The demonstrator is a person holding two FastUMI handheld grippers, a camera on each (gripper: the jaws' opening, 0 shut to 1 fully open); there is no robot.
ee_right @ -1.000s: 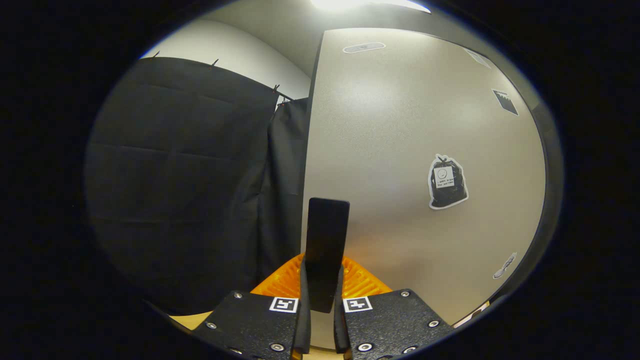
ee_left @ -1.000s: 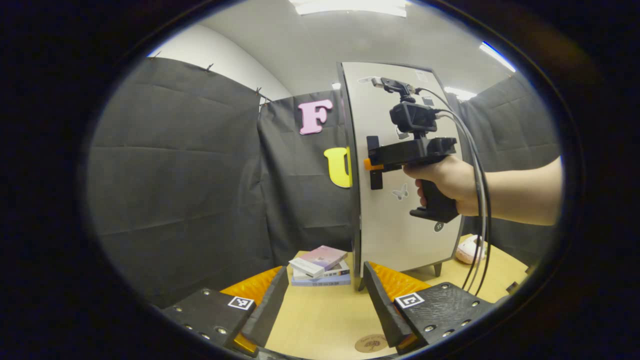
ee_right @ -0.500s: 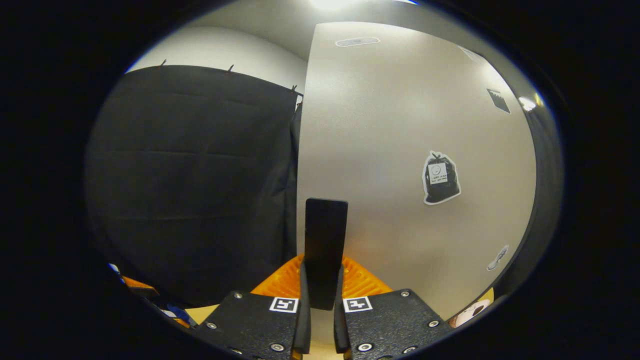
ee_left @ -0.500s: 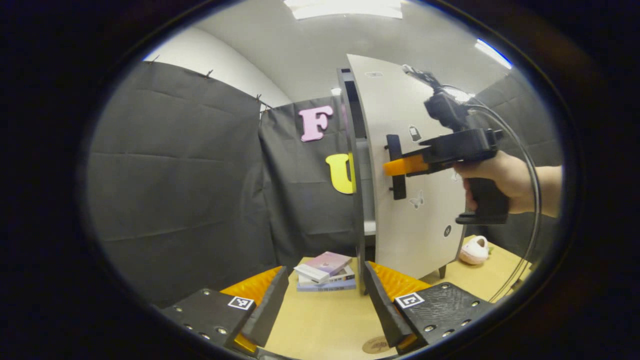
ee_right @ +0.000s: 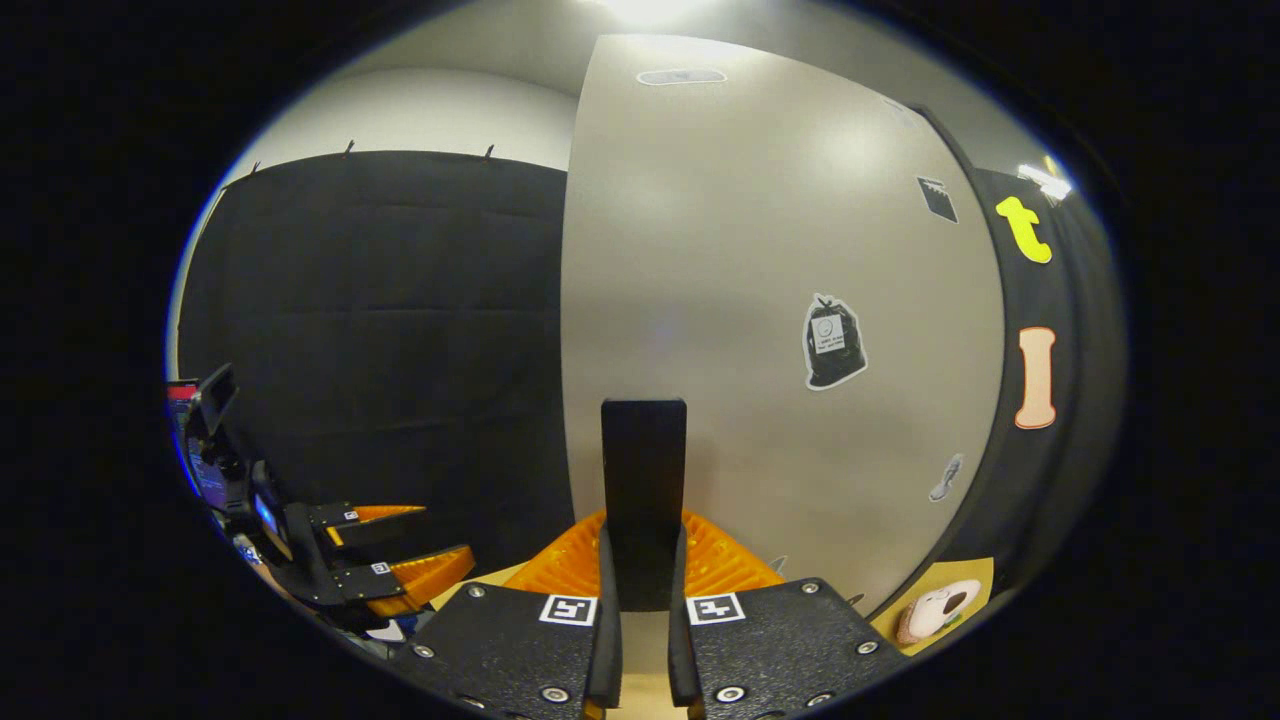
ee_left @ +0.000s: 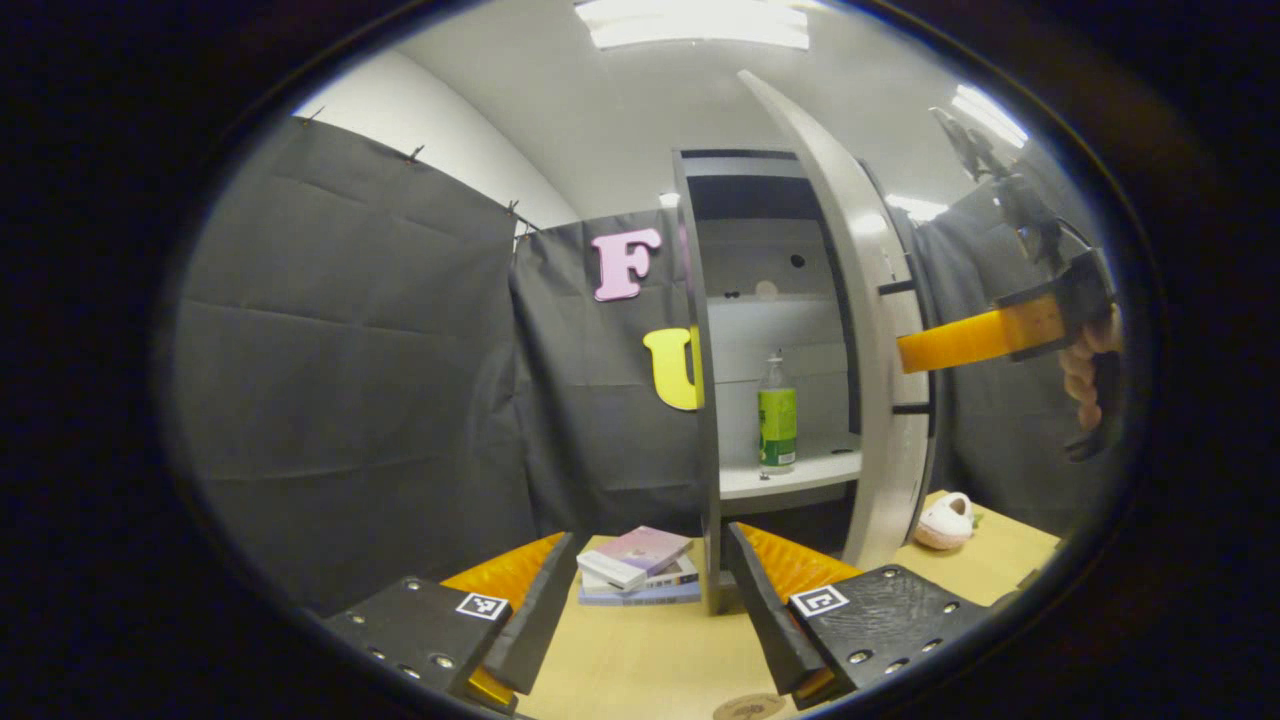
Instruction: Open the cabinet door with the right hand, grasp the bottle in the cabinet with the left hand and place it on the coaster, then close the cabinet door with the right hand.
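Right gripper view: right gripper (ee_right: pixel 643 590) clamps the door handle (ee_right: pixel 643 480); left gripper (ee_left: pixel 650 600) gapes empty; bottle (ee_left: pixel 776 415) stands on the shelf edge (ee_left: pixel 790 475).

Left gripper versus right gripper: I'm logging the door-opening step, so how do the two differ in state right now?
The right gripper is shut on the door handle, both fingers pressing its sides; the left gripper is open and holds nothing. The right gripper sits against the cabinet door, swung wide; the left gripper hangs over the table, facing the bottle on the shelf. Both point roughly level.
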